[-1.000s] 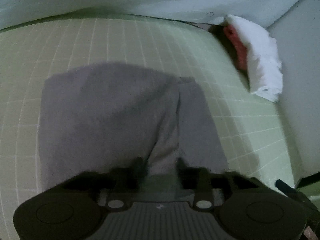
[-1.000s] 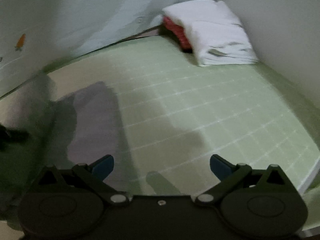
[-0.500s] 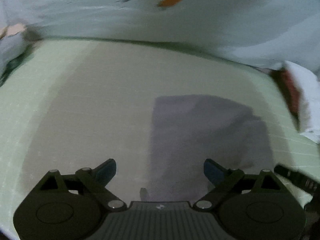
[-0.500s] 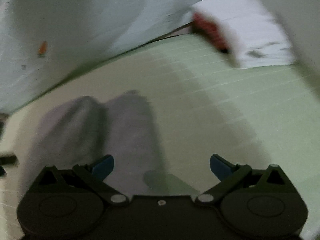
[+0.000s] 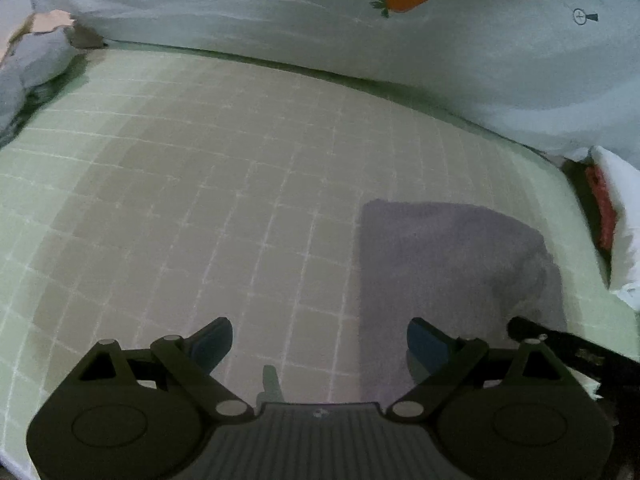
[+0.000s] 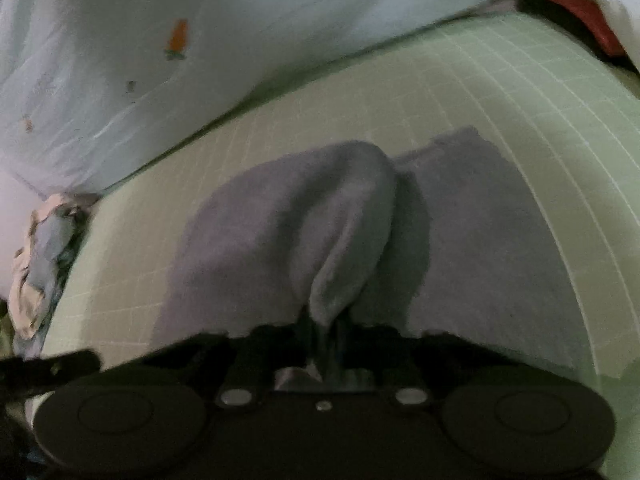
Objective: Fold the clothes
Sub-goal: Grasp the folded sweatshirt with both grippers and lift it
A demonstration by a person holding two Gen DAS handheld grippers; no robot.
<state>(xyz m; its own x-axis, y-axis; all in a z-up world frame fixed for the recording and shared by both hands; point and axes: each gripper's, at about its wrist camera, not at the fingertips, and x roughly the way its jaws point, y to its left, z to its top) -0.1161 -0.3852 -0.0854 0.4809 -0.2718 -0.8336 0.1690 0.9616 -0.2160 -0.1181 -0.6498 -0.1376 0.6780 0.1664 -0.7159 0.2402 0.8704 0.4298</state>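
A grey garment (image 5: 448,264) lies folded on the green checked bed sheet (image 5: 200,184), to the right in the left wrist view. My left gripper (image 5: 319,340) hangs open over bare sheet just left of the garment, nothing between its blue pads (image 5: 214,340). In the right wrist view the same grey garment (image 6: 280,232) fills the middle, one edge pulled up into a ridge. My right gripper (image 6: 326,332) is shut on that raised edge at the near side. Its dark tip (image 5: 520,326) shows at the garment's right edge in the left wrist view.
A pale curtain with a carrot print (image 5: 404,2) hangs along the far side of the bed. A folded white and red stack (image 5: 612,220) lies at the right end. Crumpled grey and peach clothes (image 5: 36,56) sit at the far left corner.
My left gripper let go of the grey garment, opened and swung left over bare sheet. My right gripper, open a second ago, moved onto the garment and closed on its edge.
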